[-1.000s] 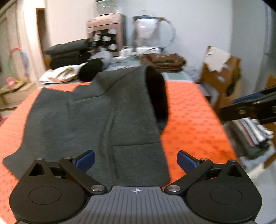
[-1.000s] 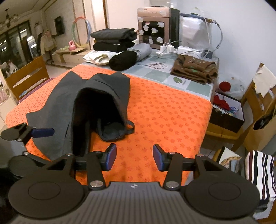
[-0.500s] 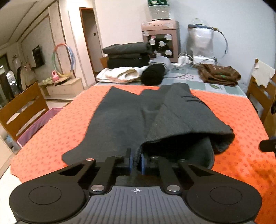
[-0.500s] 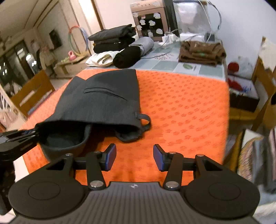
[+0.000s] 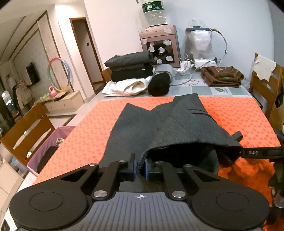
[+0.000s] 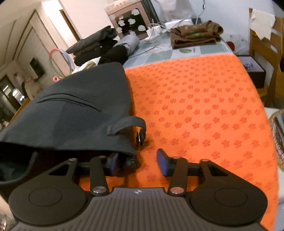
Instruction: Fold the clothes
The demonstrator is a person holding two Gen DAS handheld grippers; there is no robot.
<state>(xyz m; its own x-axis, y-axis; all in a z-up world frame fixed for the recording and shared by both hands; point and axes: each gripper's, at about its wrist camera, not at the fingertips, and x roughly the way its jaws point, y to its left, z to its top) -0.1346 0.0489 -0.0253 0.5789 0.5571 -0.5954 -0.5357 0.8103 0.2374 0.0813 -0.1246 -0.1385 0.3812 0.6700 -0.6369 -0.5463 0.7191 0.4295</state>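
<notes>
The dark grey trousers (image 5: 177, 128) lie on the orange cloth (image 5: 239, 113), with the waist at the near edge and the legs going toward the far edge. My left gripper (image 5: 140, 168) is pinched tight on the waist edge and holds it up a little. My right gripper (image 6: 136, 162) is at the other end of the waist. Its jaws are closing. The corner of the waist sits between them, against the left pad, but the right pad is well clear of it.

I count one pair of trousers and two grippers. One belt loop (image 6: 127, 124) sticks up near my right gripper.

The orange cloth covers the near part of one table (image 5: 204, 87). At the far edge I see one stack of three dark folded clothes (image 5: 131, 67), one white bundle (image 5: 127, 87), one black roll (image 5: 158, 85) and one brown folded pile (image 5: 221, 76). One pink cabinet (image 5: 158, 48) stands behind them with a water bottle (image 5: 153, 10) on top. Wooden chairs (image 5: 26, 131) stand on both sides. One hoop (image 5: 59, 74) leans on the wall.
</notes>
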